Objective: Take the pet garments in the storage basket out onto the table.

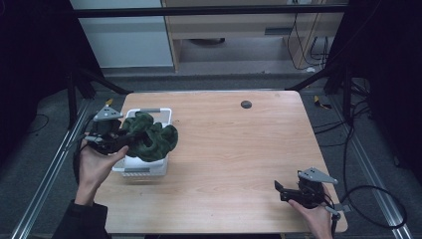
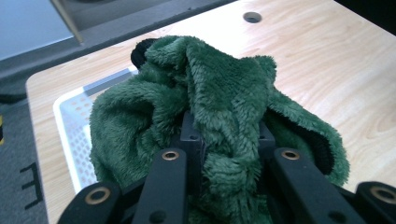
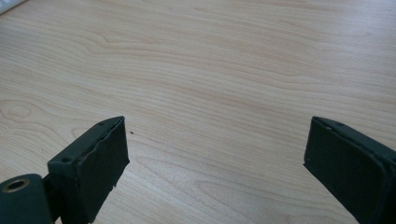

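Right hand-held gripper (image 1: 279, 191) sits nearest, low at the tabletop's front right corner, jaws spread wide with nothing between them; the right gripper view shows bare wood grain between the two black pads. Person's hand wraps its body, cable trailing off the edge.

Left hand-held gripper (image 1: 130, 142) is up off the tabletop (image 1: 239, 149) at the left side, jaws clamped on a bunched fold of the green plush cloth (image 1: 152, 137). In the left gripper view the cloth (image 2: 219, 102) bulges up over both jaws, with a black lining or edge peeking at the top and right. It hangs above the white plastic basket (image 1: 164, 112), which stands at the left edge of the tabletop; cannot tell if the lower folds touch the basket.

Handling guess: light, very soft, floppy, fuzzy pile gives good friction so slip is unlikely, not fragile. It will sag and trail, so loose ends may snag on the basket rim. Best hold is a thick gathered fold near the middle, as now, or a hemmed edge for spreading.

Farther back, a small dark round hole or grommet (image 1: 246, 104) sits near the tabletop's far edge.
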